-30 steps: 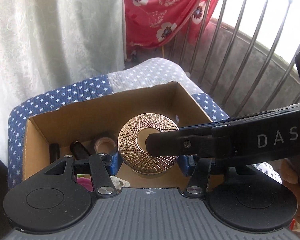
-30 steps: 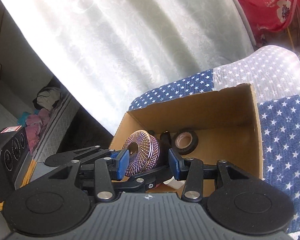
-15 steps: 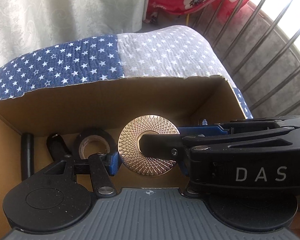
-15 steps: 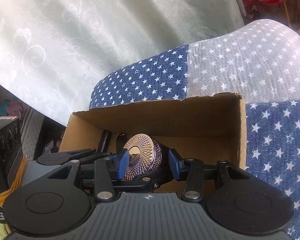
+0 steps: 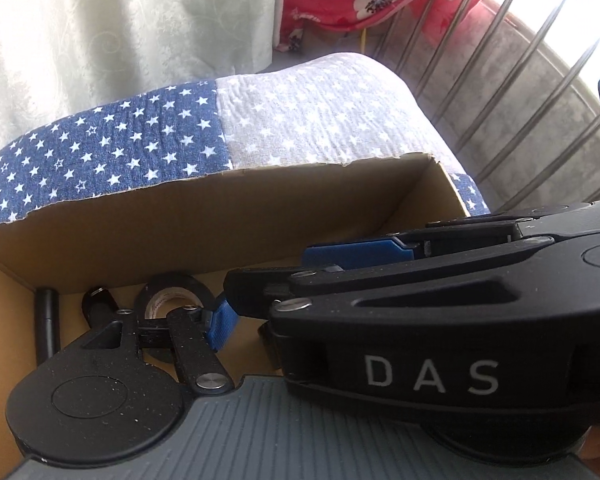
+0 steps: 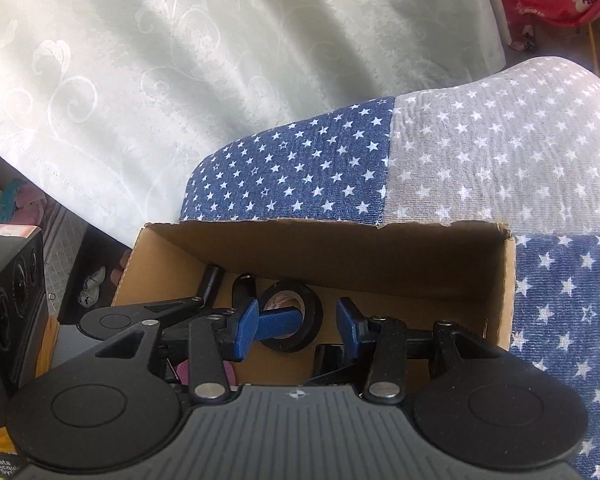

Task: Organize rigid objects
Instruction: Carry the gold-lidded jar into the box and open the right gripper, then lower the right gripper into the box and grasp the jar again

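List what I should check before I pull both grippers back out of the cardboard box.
1. Left gripper empty: ok. Its jaws are opening and nothing shows between them, though one finger is hidden.
2. Right gripper empty: ok. Its jaws stand apart with no object gripped.
3. Grippers clear of each other: not ok. A left finger pad lies between the right jaws, and the right gripper crosses over the left.
4. Tape roll free of the pads: cannot tell, because the left pad overlaps it in the right wrist view.
5. Cardboard box sitting upright on the star-print cloth: ok.
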Demonstrator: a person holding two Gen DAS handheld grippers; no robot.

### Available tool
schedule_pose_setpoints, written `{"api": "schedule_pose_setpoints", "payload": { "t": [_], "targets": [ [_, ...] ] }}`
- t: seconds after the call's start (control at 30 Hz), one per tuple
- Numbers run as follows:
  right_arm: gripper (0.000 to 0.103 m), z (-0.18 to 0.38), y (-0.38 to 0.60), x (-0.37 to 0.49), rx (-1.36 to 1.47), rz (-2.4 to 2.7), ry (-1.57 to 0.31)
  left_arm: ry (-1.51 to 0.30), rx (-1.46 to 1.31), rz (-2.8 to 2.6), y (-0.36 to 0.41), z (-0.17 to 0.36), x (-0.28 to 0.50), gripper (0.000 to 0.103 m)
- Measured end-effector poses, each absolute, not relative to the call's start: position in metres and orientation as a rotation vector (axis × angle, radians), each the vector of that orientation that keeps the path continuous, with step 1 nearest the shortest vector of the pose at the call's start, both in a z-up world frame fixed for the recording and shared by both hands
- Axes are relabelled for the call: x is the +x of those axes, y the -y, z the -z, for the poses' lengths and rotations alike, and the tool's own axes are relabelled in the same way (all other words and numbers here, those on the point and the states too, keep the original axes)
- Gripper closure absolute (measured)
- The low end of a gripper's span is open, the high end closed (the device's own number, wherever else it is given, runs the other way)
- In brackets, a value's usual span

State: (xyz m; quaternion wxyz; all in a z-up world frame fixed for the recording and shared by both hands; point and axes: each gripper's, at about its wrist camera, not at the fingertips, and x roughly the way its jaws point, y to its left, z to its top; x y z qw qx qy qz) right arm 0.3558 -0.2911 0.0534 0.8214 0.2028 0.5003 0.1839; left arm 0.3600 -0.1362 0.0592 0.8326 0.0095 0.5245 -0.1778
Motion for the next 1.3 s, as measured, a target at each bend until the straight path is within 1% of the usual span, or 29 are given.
{"api": "schedule_pose_setpoints", "payload": {
  "t": [0.2, 0.4, 0.6, 0.77, 0.93, 1.03, 1.2, 1.3],
  "targets": [
    [0.056, -0.065, 0.290, 0.342, 0.434, -0.407, -1.026, -1.091, 0.035, 0.382, 0.138, -0.069, 0.346, 0.037],
    [0.057, -0.096, 0.293, 0.311, 0.436, -0.417, -0.939, -1.025, 0.062, 0.378, 0.126, -0.096, 0.315, 0.037],
    [0.057, -0.133, 0.292, 0.262, 0.419, -0.420, -0.834, -0.909, 0.057, 0.376, 0.090, -0.130, 0.260, 0.035],
    [0.057, -0.146, 0.286, 0.221, 0.398, -0.412, -0.788, -0.799, 0.019, 0.357, 0.043, -0.139, 0.201, 0.034],
    [0.057, -0.142, 0.272, 0.194, 0.352, -0.386, -0.783, -0.725, -0.050, 0.336, -0.001, -0.125, 0.146, 0.033],
    [0.057, -0.131, 0.262, 0.187, 0.321, -0.360, -0.806, -0.702, -0.119, 0.304, -0.027, -0.104, 0.115, 0.032],
    [0.057, -0.113, 0.244, 0.192, 0.223, -0.260, -0.858, -0.671, -0.191, 0.241, -0.062, -0.070, 0.082, 0.032],
    [0.057, -0.106, 0.237, 0.203, 0.173, -0.208, -0.899, -0.648, -0.178, 0.180, -0.073, -0.055, 0.068, 0.032]
  ]
}}
